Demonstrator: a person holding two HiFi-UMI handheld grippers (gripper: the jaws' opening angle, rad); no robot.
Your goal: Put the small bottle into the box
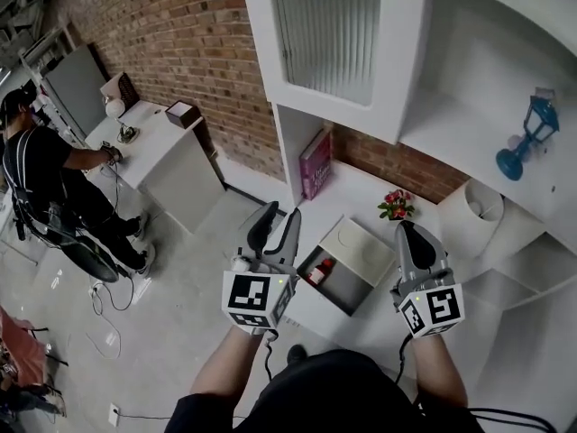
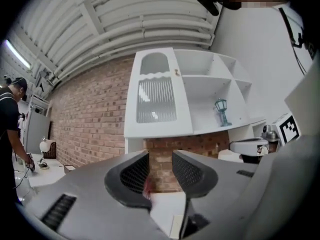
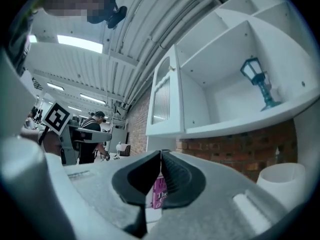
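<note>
In the head view an open box [image 1: 335,289] with a dark inside stands on the white shelf, its white lid [image 1: 362,249] folded back. The small bottle [image 1: 319,272], with red on it, lies inside the box at its left end. My left gripper [image 1: 278,219] hangs just left of the box, open, with nothing between its fingers [image 2: 136,173]. At the box's right side my right gripper [image 1: 408,234] is shut and holds nothing; its pads [image 3: 170,174] meet. Neither gripper view shows the bottle or the box.
A pink book [image 1: 315,162] leans at the back of the shelf, beside small red flowers [image 1: 395,206]. A blue lantern [image 1: 523,142] stands in an upper cubby above a white round shade [image 1: 478,210]. A person [image 1: 45,170] works at a desk far left.
</note>
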